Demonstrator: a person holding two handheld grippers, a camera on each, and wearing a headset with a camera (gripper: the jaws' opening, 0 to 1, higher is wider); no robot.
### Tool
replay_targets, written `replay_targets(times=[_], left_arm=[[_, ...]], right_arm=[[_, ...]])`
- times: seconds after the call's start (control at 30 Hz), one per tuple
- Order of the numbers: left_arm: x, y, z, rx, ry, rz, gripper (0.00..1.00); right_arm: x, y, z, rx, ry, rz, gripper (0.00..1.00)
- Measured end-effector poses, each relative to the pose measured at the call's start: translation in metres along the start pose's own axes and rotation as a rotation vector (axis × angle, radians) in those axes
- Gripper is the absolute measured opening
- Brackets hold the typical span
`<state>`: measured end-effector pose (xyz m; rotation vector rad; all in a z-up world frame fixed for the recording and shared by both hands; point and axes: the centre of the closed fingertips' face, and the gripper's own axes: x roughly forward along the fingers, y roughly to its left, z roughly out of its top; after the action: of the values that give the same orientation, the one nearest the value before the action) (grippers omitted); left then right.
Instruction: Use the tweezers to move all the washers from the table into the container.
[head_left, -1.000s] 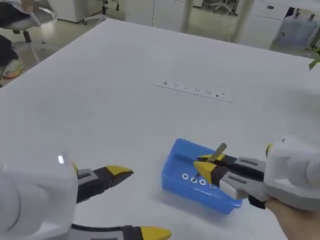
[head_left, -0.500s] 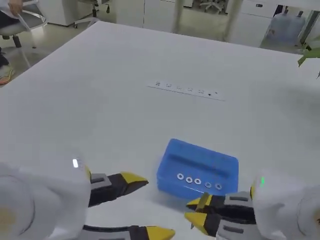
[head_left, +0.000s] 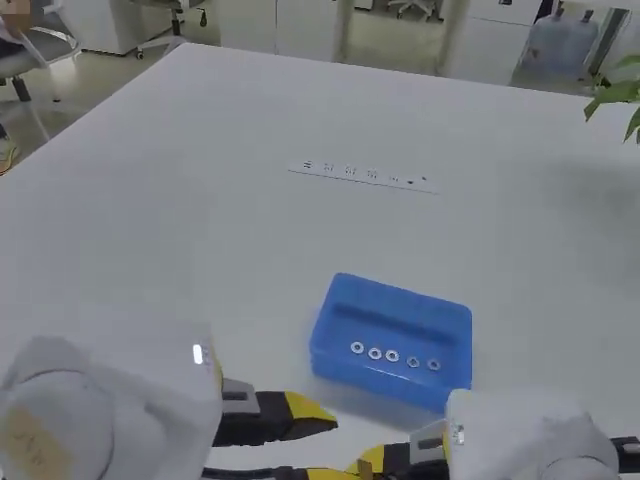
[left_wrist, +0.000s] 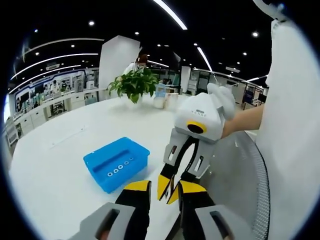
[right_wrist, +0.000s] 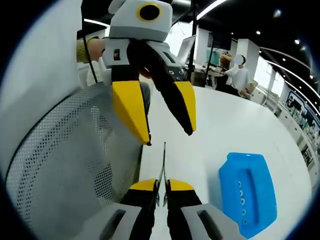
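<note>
A blue container (head_left: 400, 312) sits on the white table (head_left: 200, 220), holding a row of several washers (head_left: 393, 356). My left gripper (head_left: 345, 445) is open at the near edge, left of the right gripper's white housing (head_left: 520, 440). In the left gripper view, my own jaws (left_wrist: 165, 186) stand apart, the right gripper (left_wrist: 172, 186) points back at them, and the container (left_wrist: 100, 175) lies to the left. In the right gripper view, my right gripper (right_wrist: 161, 192) is shut on thin metal tweezers (right_wrist: 164, 160), the open left gripper (right_wrist: 167, 135) hangs above them, and the container (right_wrist: 260, 200) lies to the right.
A flush socket strip (head_left: 365, 173) runs across the middle of the table. Plant leaves (head_left: 620, 95) show at the far right. A mesh chair (right_wrist: 75, 165) is close behind the grippers. A person (right_wrist: 240, 75) stands far off.
My right gripper with the tweezers has pulled back from over the container to the near edge. The left gripper has shifted right toward it. The head camera has also moved.
</note>
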<state>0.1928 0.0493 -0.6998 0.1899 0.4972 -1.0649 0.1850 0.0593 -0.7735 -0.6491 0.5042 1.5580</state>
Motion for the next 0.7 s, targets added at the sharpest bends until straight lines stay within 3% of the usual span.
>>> replay_targets(times=[0.27, 0.37, 0.43, 0.53, 0.7], left_arm=[[0.009, -0.008, -0.005, 0.098, 0.079, -0.051, 0.10], [0.010, -0.012, -0.007, 0.142, 0.102, -0.080, 0.00], [0.011, -0.012, -0.014, 0.144, 0.149, -0.093, 0.00], [0.013, -0.009, -0.025, 0.219, 0.215, -0.109, 0.00], [0.020, -0.004, -0.032, 0.309, 0.278, -0.116, 0.00]], right_arm=[[0.002, 0.001, 0.003, -0.042, 0.025, 0.014, 0.04], [0.004, 0.002, 0.001, -0.060, 0.042, 0.017, 0.04], [0.004, 0.003, -0.002, -0.068, 0.057, 0.019, 0.04], [0.006, 0.002, -0.009, -0.065, 0.072, 0.019, 0.04], [0.006, -0.005, -0.018, -0.039, 0.091, -0.014, 0.04]])
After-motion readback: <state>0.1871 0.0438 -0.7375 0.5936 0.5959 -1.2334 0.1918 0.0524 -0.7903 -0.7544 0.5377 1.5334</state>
